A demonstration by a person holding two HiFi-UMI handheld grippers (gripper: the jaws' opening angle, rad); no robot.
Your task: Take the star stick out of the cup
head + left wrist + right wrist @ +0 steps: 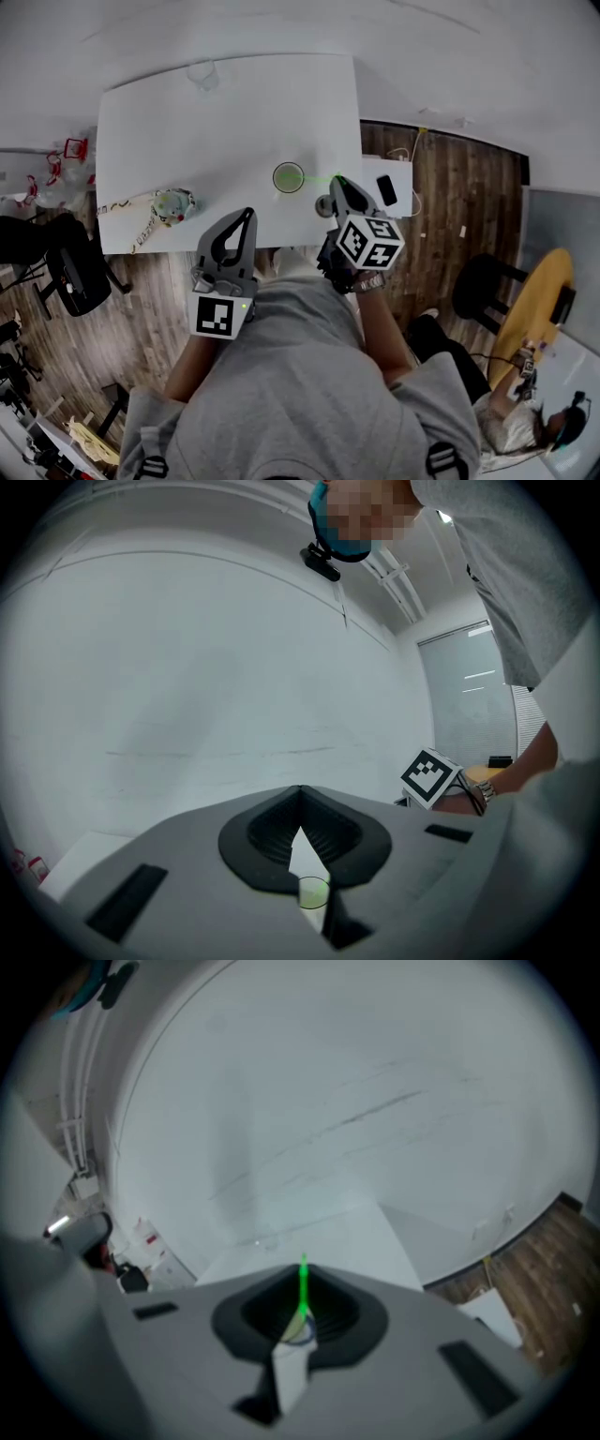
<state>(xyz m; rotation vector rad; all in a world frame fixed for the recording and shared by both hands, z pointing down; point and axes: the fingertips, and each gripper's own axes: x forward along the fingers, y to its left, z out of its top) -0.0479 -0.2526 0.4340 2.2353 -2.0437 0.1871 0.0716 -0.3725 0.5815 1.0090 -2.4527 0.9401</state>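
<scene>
A small clear cup (pixel 289 177) with a greenish inside stands near the front edge of the white table (pixel 225 112). A thin green star stick (pixel 322 179) slants from the cup's right side to my right gripper (pixel 336 182), which is shut on it. In the right gripper view the stick (pixel 303 1288) rises between the closed jaws of the right gripper (pixel 302 1274), with the cup (pixel 300 1333) just below. My left gripper (pixel 249 214) hangs at the table's front edge, left of the cup, shut and holding nothing. The left gripper (pixel 300 791) looks over the cup (pixel 313 892).
A round patterned object (pixel 173 203) with a trailing ribbon lies at the table's front left. A clear cup (pixel 203 75) stands at the far edge. A black phone (pixel 386 190) lies on a small white stand to the right. A black chair (pixel 80 272) stands at the left.
</scene>
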